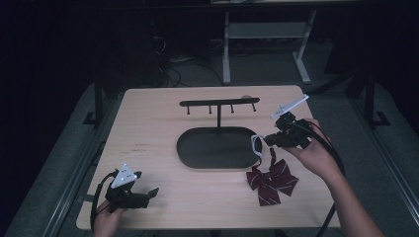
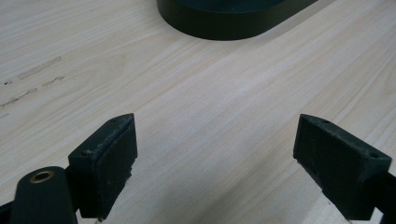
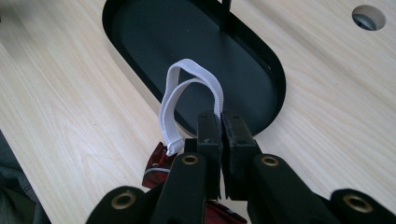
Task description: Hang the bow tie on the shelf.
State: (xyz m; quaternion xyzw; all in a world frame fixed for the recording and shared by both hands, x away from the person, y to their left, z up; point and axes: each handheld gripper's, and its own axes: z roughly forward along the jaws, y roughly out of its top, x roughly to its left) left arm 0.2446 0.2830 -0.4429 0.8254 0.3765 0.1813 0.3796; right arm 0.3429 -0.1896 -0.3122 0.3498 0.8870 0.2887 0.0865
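A dark red striped bow tie (image 1: pixel 272 180) lies on the table's right front part. Its white elastic strap (image 1: pixel 257 144) rises from it in a loop, and my right gripper (image 1: pixel 267 139) is shut on that strap (image 3: pixel 187 93) just right of the black oval tray (image 1: pixel 217 148). Part of the red bow (image 3: pixel 156 165) shows below the jaws. A black hook rack (image 1: pixel 220 103) stands on a post at the tray's far edge. My left gripper (image 1: pixel 150 194) rests open near the front left corner, nothing between its pads (image 2: pixel 105 163).
The wooden table (image 1: pixel 148 128) carries the tray (image 3: pixel 154 42) in its middle. A round cable hole (image 3: pixel 369 16) sits in the tabletop beyond the tray. Dark floor, cables and a white desk frame (image 1: pixel 267 34) lie behind the table.
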